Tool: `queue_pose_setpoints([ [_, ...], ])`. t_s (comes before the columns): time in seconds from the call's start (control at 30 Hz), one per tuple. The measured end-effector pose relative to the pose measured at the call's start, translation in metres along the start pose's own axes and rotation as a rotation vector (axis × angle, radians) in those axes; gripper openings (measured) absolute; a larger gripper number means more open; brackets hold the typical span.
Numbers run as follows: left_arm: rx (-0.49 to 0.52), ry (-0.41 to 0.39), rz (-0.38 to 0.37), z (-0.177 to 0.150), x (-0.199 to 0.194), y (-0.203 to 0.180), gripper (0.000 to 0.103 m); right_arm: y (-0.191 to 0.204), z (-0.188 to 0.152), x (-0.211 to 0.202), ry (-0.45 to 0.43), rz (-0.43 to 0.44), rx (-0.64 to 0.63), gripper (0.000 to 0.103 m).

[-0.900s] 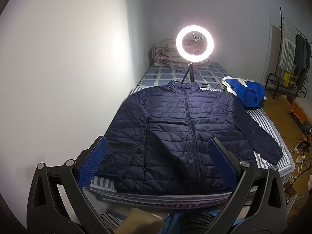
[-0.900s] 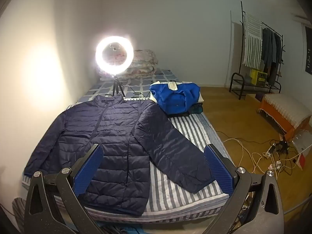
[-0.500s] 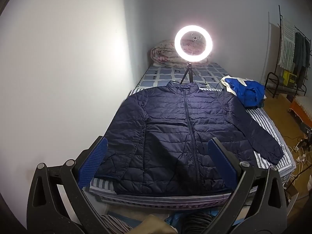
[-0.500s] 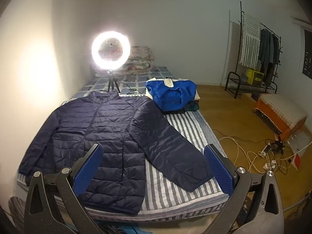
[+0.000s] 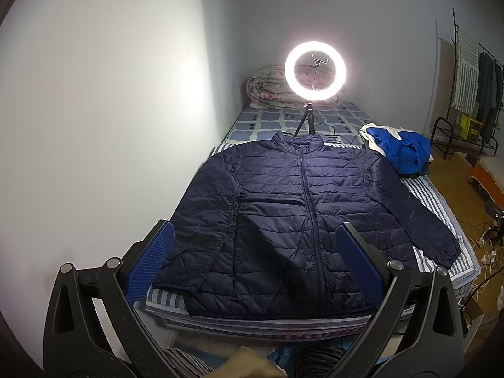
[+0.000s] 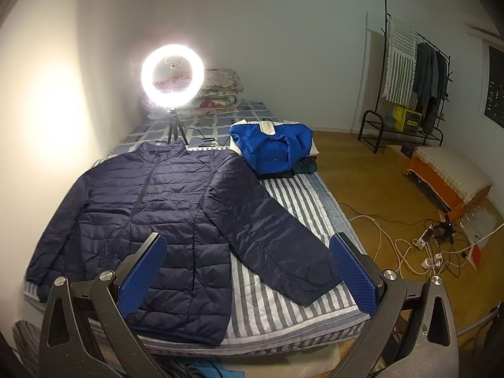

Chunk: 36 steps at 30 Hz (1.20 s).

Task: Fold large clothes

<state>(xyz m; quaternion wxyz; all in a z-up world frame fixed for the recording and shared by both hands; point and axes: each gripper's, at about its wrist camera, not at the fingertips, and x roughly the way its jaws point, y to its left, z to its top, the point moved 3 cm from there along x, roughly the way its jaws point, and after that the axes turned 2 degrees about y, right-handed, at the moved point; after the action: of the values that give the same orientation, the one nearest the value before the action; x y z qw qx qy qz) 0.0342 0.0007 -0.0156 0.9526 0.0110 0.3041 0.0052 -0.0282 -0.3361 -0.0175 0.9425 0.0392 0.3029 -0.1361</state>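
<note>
A dark navy quilted jacket (image 5: 299,208) lies flat and zipped on the striped bed, collar at the far end, hem near me, both sleeves spread out. It also shows in the right wrist view (image 6: 163,214), with its right sleeve (image 6: 271,233) stretched toward the bed's right edge. My left gripper (image 5: 255,255) is open and empty, held above the jacket's hem. My right gripper (image 6: 249,261) is open and empty, held above the hem and the right sleeve's cuff.
A lit ring light on a tripod (image 5: 315,75) stands behind the collar. A folded blue garment (image 6: 274,148) lies at the bed's far right. A rolled quilt (image 5: 271,91) is at the head. A wall (image 5: 110,126) runs along the left. Cables (image 6: 425,245) and a clothes rack (image 6: 409,88) are on the right.
Both views have shifted slightly; the jacket sits a little lower and nearer in the right wrist view. The jacket itself has not moved, and both grippers stay open.
</note>
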Motion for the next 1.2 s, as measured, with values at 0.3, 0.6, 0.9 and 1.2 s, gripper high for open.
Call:
queue_pose_setpoints([
  [0.3,0.001,0.0,0.002,0.003,0.0,0.0,0.103,0.005,0.003,-0.001,-0.003,0.003,-0.006,0.102],
  [0.6,0.0,-0.006,0.001,0.008,0.004,0.003,0.103,0.006,0.005,-0.004,-0.007,0.005,-0.011,0.102],
  [0.9,-0.006,-0.014,-0.002,0.013,-0.008,0.001,0.103,0.008,0.007,-0.006,-0.011,0.001,-0.017,0.102],
  [1.2,-0.006,-0.015,0.0,0.019,-0.008,0.0,0.103,0.008,0.006,-0.006,-0.013,0.002,-0.02,0.102],
])
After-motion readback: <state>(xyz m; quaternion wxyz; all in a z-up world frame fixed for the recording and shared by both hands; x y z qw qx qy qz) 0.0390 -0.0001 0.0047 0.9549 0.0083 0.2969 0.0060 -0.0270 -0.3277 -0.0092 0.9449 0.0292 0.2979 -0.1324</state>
